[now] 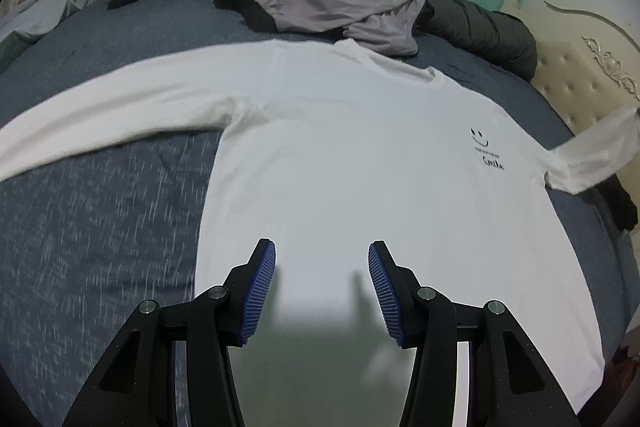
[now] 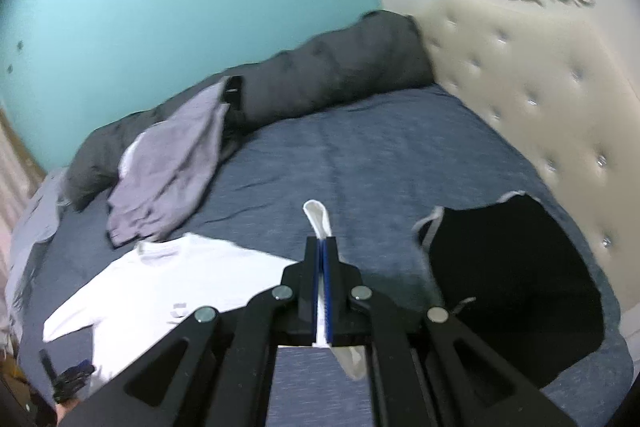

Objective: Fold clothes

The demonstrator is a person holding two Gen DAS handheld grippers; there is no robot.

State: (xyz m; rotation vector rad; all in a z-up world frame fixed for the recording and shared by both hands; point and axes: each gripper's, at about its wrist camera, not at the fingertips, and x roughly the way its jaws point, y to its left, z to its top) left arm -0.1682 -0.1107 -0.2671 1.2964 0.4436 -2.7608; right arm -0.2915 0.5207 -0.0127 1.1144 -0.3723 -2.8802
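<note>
- Blue pads of the left gripper [image 1: 322, 255] stand half apart at bottom centre, hovering empty over the white long-sleeved shirt [image 1: 340, 155] spread across mid-frame on the blue bed [image 1: 100, 219].
- Right gripper [image 2: 322, 247] is pinched tight on the shirt's sleeve cuff [image 2: 316, 213], lower centre.
- Risk: the thin cuff may slip out, or the pull could drag the flat body askew.

Both wrist views look down, sharing the white shirt [image 1: 340, 147].
</note>
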